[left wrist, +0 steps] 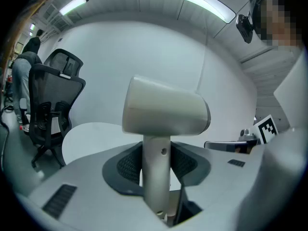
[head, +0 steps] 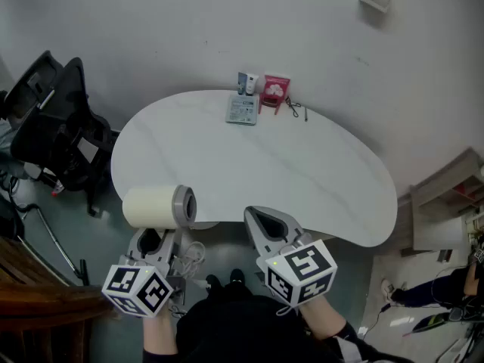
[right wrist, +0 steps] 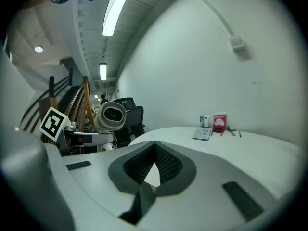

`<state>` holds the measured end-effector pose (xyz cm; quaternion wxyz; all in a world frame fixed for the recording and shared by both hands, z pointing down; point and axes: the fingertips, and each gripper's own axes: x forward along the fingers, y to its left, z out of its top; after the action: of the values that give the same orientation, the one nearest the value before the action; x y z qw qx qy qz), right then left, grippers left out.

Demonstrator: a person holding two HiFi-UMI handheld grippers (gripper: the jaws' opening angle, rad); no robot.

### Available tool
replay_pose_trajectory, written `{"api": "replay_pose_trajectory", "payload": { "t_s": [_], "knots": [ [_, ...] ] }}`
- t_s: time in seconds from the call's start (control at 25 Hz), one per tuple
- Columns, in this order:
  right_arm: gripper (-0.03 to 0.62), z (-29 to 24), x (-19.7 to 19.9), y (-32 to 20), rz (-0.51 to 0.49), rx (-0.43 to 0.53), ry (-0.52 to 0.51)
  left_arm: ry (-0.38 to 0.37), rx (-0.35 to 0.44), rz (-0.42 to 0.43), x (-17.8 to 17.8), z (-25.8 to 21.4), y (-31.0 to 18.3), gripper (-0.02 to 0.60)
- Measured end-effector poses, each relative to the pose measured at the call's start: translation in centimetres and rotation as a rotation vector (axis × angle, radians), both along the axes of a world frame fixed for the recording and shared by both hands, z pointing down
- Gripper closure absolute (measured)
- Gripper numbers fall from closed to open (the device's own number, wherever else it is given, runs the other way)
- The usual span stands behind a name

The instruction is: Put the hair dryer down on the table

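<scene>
The cream hair dryer (head: 155,206) hangs over the near left edge of the white table (head: 265,165), its barrel level and its grey end facing right. My left gripper (head: 162,237) is shut on its handle. In the left gripper view the handle (left wrist: 156,177) stands upright between the dark pads, with the barrel (left wrist: 166,112) above them. My right gripper (head: 261,221) is shut with nothing in it, at the table's near edge to the right of the dryer. From the right gripper view its pads (right wrist: 166,165) meet at the tip, and the dryer (right wrist: 110,115) shows to the left.
At the table's far edge lie a booklet (head: 243,110), small tubes (head: 247,83), a red box (head: 276,89) and a thin dark item (head: 295,110). A black office chair (head: 57,127) stands left of the table. A wooden rail (head: 30,293) is at the lower left.
</scene>
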<state>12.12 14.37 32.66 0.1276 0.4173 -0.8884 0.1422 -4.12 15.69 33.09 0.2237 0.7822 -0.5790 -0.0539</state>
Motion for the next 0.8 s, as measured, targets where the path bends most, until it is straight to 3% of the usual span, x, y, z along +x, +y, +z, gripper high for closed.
{"api": "replay_pose_trajectory", "payload": {
  "t_s": [0.44, 0.8],
  "knots": [
    [0.592, 0.0, 1.9, -0.2, 0.031, 0.01, 0.005, -0.017, -0.002, 0.039, 2.0, 0.3, -1.1, 0.416],
    [0.592, 0.5, 4.4, -1.1, 0.031, 0.026, 0.007, -0.04, 0.0, 0.012, 2.6, -0.6, -3.2, 0.417]
  ]
}}
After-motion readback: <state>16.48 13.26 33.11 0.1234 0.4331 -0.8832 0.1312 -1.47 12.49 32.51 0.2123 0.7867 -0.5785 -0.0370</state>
